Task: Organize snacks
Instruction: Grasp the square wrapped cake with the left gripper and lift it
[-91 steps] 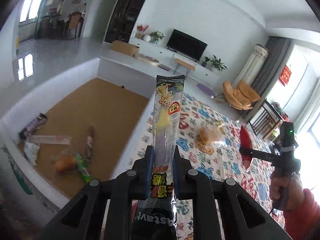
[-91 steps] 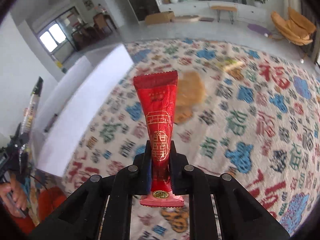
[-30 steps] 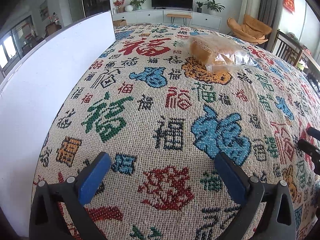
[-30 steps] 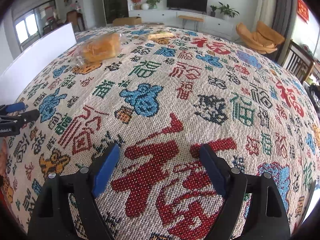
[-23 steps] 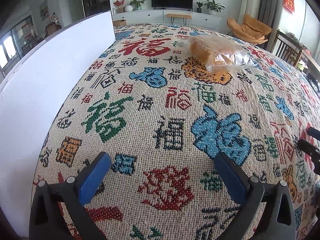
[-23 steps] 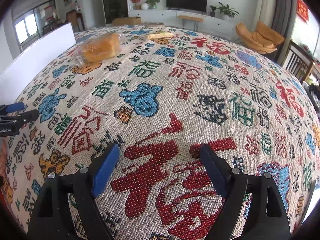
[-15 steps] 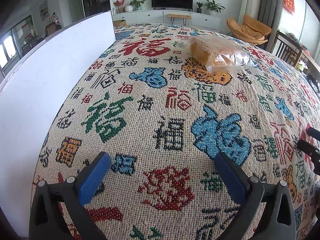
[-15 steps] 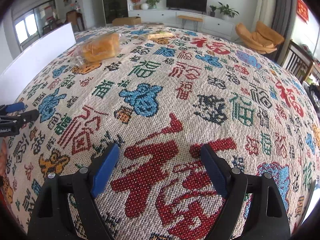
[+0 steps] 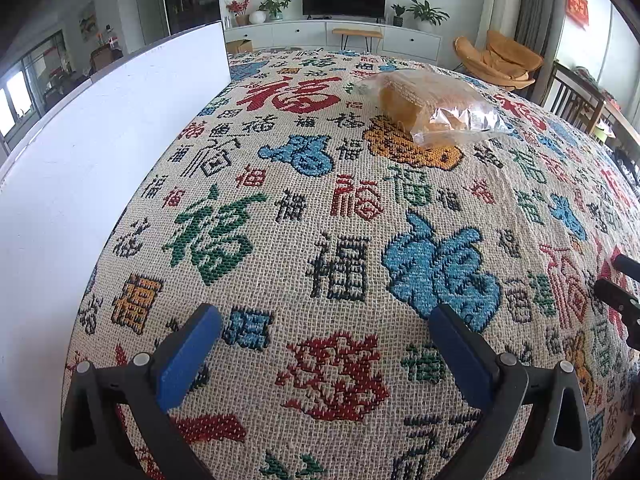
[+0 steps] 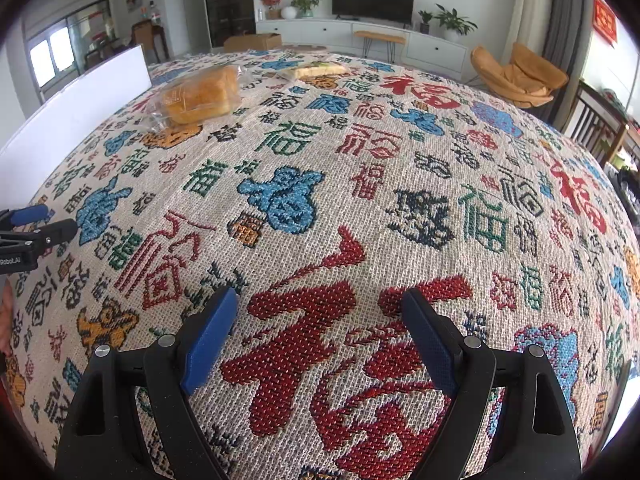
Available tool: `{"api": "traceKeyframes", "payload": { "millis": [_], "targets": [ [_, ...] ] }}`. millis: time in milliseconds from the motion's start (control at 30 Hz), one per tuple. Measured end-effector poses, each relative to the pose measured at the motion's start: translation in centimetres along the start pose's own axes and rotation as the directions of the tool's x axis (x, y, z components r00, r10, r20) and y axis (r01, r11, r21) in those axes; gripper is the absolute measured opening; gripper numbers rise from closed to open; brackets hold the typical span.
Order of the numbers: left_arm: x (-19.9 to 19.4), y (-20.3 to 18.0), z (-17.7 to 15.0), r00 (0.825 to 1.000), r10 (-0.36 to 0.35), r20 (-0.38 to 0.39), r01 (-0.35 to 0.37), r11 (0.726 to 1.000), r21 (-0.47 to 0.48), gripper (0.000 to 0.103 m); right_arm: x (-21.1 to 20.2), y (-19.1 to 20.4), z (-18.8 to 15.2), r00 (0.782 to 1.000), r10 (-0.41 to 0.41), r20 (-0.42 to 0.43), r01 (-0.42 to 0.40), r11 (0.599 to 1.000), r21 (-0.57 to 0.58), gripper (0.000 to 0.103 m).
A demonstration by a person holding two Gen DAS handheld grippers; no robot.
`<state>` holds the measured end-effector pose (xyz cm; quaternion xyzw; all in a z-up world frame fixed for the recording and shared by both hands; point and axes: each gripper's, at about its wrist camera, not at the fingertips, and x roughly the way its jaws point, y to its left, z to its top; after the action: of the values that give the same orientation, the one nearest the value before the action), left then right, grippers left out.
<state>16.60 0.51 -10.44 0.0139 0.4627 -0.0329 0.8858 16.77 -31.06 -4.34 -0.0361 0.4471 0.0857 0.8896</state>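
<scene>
A bagged orange bread loaf (image 9: pixel 432 106) lies on the patterned tablecloth (image 9: pixel 340 240), far ahead of my left gripper (image 9: pixel 324 344), which is open and empty, low over the cloth. In the right wrist view the loaf (image 10: pixel 198 96) sits at the far left, and a second flat clear-wrapped snack (image 10: pixel 314 70) lies beyond it. My right gripper (image 10: pixel 318 332) is open and empty over the cloth. The left gripper's tip (image 10: pixel 32 226) shows at the left edge; the right gripper's tip (image 9: pixel 618 292) shows at the right edge of the left wrist view.
A white box wall (image 9: pixel 100 152) stands along the left side of the cloth, also visible in the right wrist view (image 10: pixel 72 120). Chairs (image 10: pixel 600 124) stand beyond the table's right edge. A TV cabinet and an orange lounge chair are far behind.
Three seconds ago each gripper was shut on a snack stick, raised in the air. Over the last second both are open and empty, low over the cloth, and have not moved.
</scene>
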Motion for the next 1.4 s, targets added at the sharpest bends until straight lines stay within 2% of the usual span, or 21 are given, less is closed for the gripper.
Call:
{"api": "traceKeyframes", "payload": {
  "millis": [500, 567, 600, 700, 767, 833, 900, 933, 1033, 1100, 1233, 1333, 1367, 1400],
  "targets": [
    [-0.3, 0.0, -0.3, 1.0, -0.005, 0.001, 0.005, 1.0, 0.005, 0.103, 0.2, -0.2, 0.0, 1.0, -0.002, 0.0, 0.002, 1.0, 0.002, 0.087],
    [-0.4, -0.2, -0.2, 1.0, -0.011, -0.019, 0.012, 1.0, 0.018, 0.103, 0.2, -0.2, 0.0, 1.0, -0.002, 0.0, 0.002, 1.0, 0.002, 0.087],
    [-0.5, -0.5, 0.1, 0.999, -0.029, -0.041, 0.03, 0.999, 0.024, 0.103, 0.2, -0.2, 0.0, 1.0, -0.001, 0.0, 0.001, 1.0, 0.002, 0.087],
    [-1.3, -1.1, 2.8, 0.981, -0.185, -0.062, 0.185, 0.983, -0.005, 0.103, 0.1, -0.1, 0.0, 1.0, -0.002, 0.0, 0.002, 1.0, 0.001, 0.087],
    [-1.7, -2.0, 6.1, 0.966, -0.253, -0.051, 0.252, 0.968, -0.011, 0.103, 0.2, -0.2, 0.0, 1.0, -0.002, 0.0, 0.002, 1.0, 0.001, 0.087],
    [-1.3, -3.5, 9.9, 0.944, -0.324, -0.068, 0.324, 0.946, -0.013, 0.103, 0.1, -0.1, 0.0, 1.0, -0.002, 0.0, 0.002, 1.0, 0.001, 0.087],
    [0.1, -5.0, 13.4, 0.928, -0.361, -0.092, 0.359, 0.933, -0.031, 0.103, 0.2, -0.2, 0.0, 1.0, -0.002, 0.0, 0.002, 1.0, 0.001, 0.087],
    [1.0, -5.7, 14.8, 0.931, -0.352, -0.099, 0.35, 0.936, -0.034, 0.103, 0.1, -0.1, 0.0, 1.0, -0.003, 0.0, 0.003, 1.0, 0.001, 0.087],
    [4.2, -8.0, 18.1, 0.957, -0.256, -0.134, 0.257, 0.966, -0.012, 0.103, 0.2, -0.2, 0.0, 1.0, -0.005, 0.0, 0.005, 1.0, 0.0, 0.087],
    [6.5, -8.6, 19.4, 0.965, -0.212, -0.153, 0.213, 0.977, -0.016, 0.103, 0.2, -0.3, 0.1, 1.0, -0.007, 0.001, 0.007, 1.0, -0.001, 0.087],
    [10.5, -9.2, 20.0, 0.971, -0.103, -0.216, 0.096, 0.994, -0.042, 0.103, 0.2, -0.3, 0.1, 1.0, -0.01, 0.002, 0.01, 1.0, -0.002, 0.087],
    [11.5, -8.4, 19.1, 0.969, -0.097, -0.229, 0.081, 0.994, -0.079, 0.1, 0.1, -0.2, 0.0, 1.0, -0.013, 0.003, 0.013, 1.0, -0.004, 0.087],
    [11.3, -8.1, 18.9, 0.971, -0.113, -0.209, 0.097, 0.991, -0.087, 0.083, 0.0, -0.1, 0.0, 1.0, -0.015, 0.003, 0.015, 1.0, -0.005, 0.087],
    [10.7, -7.7, 18.6, 0.973, -0.132, -0.188, 0.118, 0.989, -0.085, 0.074, 0.0, -0.1, 0.0, 1.0, -0.014, 0.003, 0.014, 1.0, -0.005, 0.087]
  ]
}}
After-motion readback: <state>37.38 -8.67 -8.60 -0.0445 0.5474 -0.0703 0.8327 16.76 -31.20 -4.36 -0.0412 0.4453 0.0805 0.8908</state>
